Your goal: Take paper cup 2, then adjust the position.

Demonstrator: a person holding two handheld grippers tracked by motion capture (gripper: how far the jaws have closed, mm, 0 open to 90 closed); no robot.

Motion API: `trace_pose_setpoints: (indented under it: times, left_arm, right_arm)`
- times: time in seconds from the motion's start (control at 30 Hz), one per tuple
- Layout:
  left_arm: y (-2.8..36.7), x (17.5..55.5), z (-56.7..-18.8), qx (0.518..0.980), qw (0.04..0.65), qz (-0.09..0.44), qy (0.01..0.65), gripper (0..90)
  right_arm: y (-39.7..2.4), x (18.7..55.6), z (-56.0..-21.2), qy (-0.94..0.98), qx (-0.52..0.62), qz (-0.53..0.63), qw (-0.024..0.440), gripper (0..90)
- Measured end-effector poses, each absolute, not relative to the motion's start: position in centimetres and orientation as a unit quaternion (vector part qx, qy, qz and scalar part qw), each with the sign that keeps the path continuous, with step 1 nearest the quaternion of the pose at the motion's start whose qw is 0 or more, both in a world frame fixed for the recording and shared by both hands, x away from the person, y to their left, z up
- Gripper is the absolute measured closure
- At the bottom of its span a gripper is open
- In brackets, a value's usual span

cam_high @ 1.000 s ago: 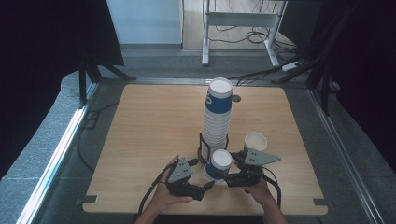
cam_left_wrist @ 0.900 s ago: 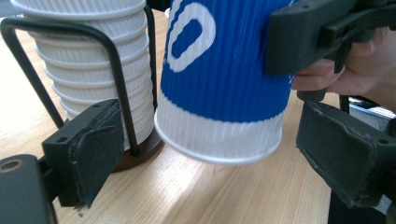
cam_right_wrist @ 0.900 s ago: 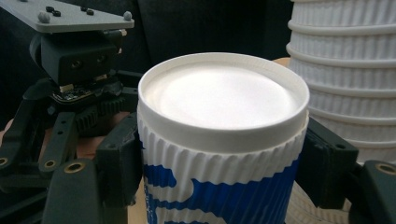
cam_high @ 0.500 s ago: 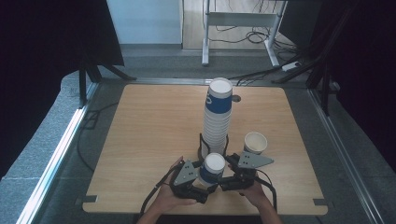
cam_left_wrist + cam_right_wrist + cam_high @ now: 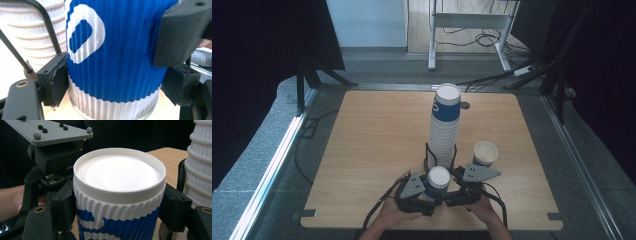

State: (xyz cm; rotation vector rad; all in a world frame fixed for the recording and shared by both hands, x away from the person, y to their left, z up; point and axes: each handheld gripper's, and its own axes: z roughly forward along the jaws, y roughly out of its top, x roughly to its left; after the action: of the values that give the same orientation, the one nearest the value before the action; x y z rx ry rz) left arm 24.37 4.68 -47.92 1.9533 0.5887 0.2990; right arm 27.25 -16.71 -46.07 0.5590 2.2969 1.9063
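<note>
Low in the high view, left of centre: left gripper [image 5: 428,189], held in a hand [image 5: 393,214], jaws just closed in, now pressed on the blue-and-white ribbed paper cup [image 5: 437,182]. In the left gripper view, pads tight against both sides of that cup [image 5: 112,57]. At centre, cup upright on the wooden table [image 5: 362,145], near the front edge. Just behind it, a tall stack of cups [image 5: 443,130] in a black wire holder [image 5: 428,159]. Right of centre: right gripper [image 5: 451,189], also clamped on the same cup [image 5: 117,195], pads on either side below the rim. Further right, a single open cup [image 5: 485,153], standing apart.
</note>
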Motion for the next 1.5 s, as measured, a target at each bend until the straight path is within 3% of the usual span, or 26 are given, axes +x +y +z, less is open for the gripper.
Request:
trace_pose_setpoints:
  times: [0.83,1.5]
  left_arm:
    - [5.2,24.5,-47.7,0.817,0.495,0.157,0.250,19.4]
    - [5.4,24.5,-47.7,0.843,0.411,0.241,0.248,19.4]
  right_arm:
    - [-17.1,27.4,-45.9,0.753,0.203,0.624,0.054,19.0]
    - [-19.2,27.8,-45.0,0.745,0.218,0.626,0.071,16.6]
